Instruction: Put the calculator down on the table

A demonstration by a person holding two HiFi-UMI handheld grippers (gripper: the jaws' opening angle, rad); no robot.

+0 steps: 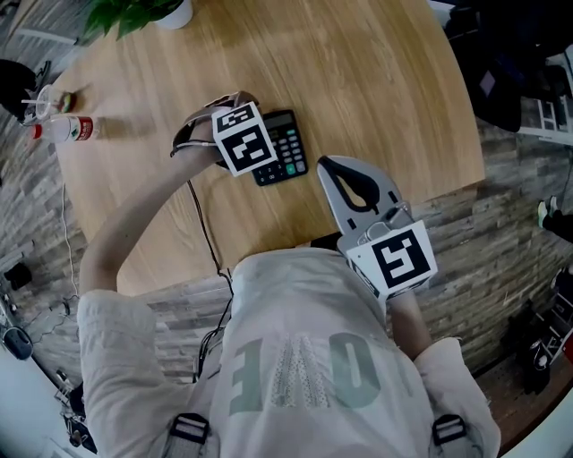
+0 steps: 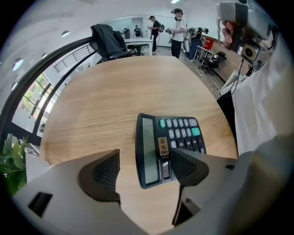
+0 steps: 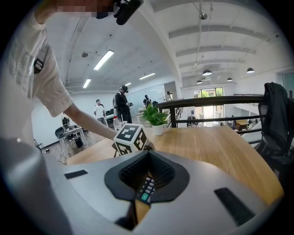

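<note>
Calculator [image 1: 285, 148] is flat on the round light-wood table [image 1: 358, 72], face up. It's black with grey keys, a couple of green ones and a long display, and nothing has hold of it. The left gripper [image 2: 144, 172] hangs right over the calculator, pointing steeply down with its jaws spread wide. In the left gripper view the display end sits in the gap between them, one jaw overlaps the calculator's edge, and neither pad is pressing on it. Its marker cube [image 1: 243, 139] covers part of the calculator in the head view. The right gripper [image 1: 329, 165] is just beside the calculator on the person's side, jaws closed together and empty. Through the slit between its jaws in the right gripper view you can see a sliver of keys. The bare wood grain runs all round the calculator. Well away from it, at the table's far edge, there's a potted plant [image 1: 143, 11], and off to one side a clear bottle with a red label [image 1: 67, 130]. Past the table edge closest to the calculator the floor is grey-brown planks [image 1: 501, 197]. Further out from the calculator it's a big open office: a dark railing [image 3: 220, 101], a chair with a dark jacket draped over it [image 2: 108, 41], strip lights on the ceiling [image 3: 104, 59] and a few people standing around [image 2: 178, 25].
</note>
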